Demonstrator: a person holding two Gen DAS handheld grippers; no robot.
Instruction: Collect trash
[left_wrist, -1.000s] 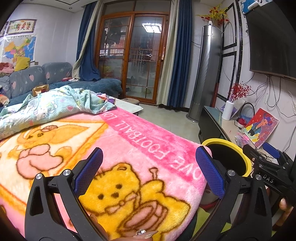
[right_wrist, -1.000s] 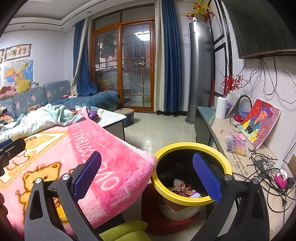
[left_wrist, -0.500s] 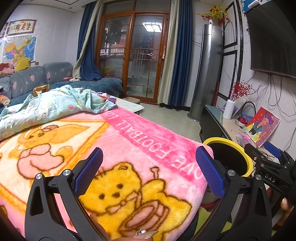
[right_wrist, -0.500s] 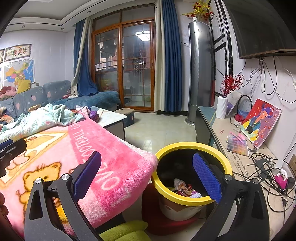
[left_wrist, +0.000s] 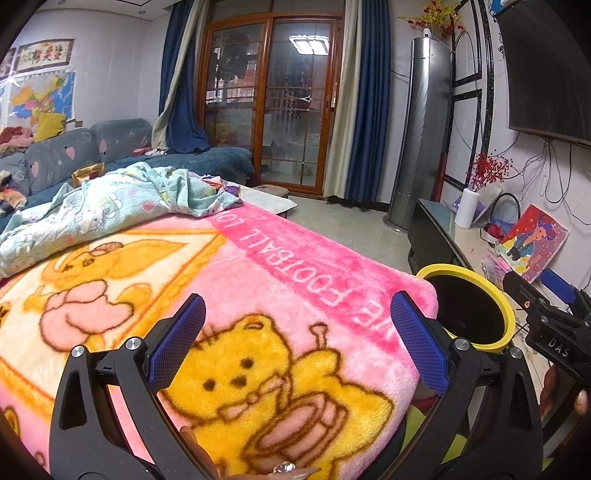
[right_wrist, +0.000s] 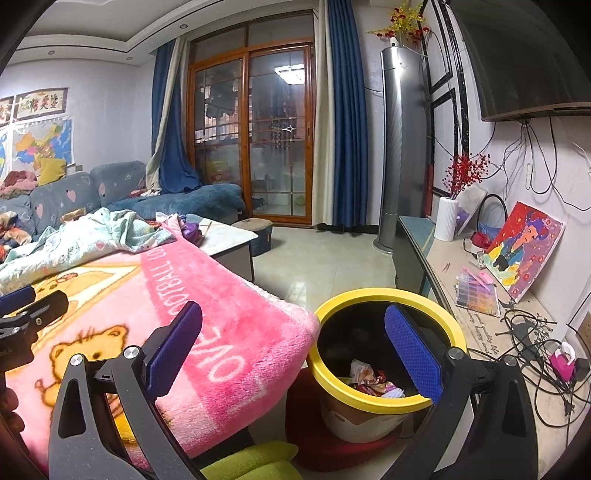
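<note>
Left gripper spread wide over the pink blanket; right gripper spread, empty, above the yellow-rimmed bin holding wrappers.

A pink blanket with a yellow bear print fills the lower centre of the frame. A pale patterned quilt lies bunched at its upper-left edge. A blue sofa stands at left. Glass doors with blue curtains occupy the upper centre. At right, a painting leans against the wall beside a white vase.
</note>
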